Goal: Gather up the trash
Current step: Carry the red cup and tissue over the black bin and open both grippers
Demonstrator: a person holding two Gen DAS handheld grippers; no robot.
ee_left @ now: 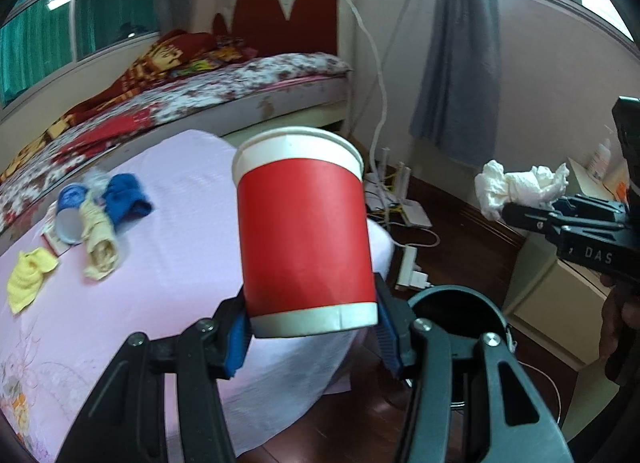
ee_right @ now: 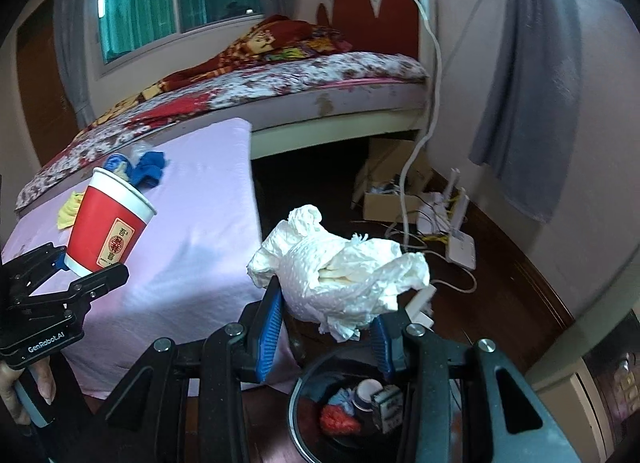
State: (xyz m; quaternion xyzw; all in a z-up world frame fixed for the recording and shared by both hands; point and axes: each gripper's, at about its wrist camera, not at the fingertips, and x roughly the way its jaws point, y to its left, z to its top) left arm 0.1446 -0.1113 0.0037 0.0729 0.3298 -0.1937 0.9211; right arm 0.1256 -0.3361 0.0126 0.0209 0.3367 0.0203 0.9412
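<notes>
On the pink tabletop (ee_left: 168, 263), left of the bin, lie a yellow cloth (ee_left: 26, 277), a cream roll (ee_left: 100, 243) and a blue cloth (ee_left: 126, 197). The left tool (ee_left: 312, 337) is clamped on the base of a red paper cup (ee_left: 304, 231), held upright in the air just left of the bin (ee_left: 456, 307). The right tool (ee_right: 326, 327) is clamped on a crumpled white tissue (ee_right: 340, 267), held just above the bin's open mouth, where 1 red scrap (ee_right: 338, 421) and a small bottle (ee_right: 366, 393) already sit. Beyond the bin, cables and a white router (ee_right: 460, 245) lie on the floor
</notes>
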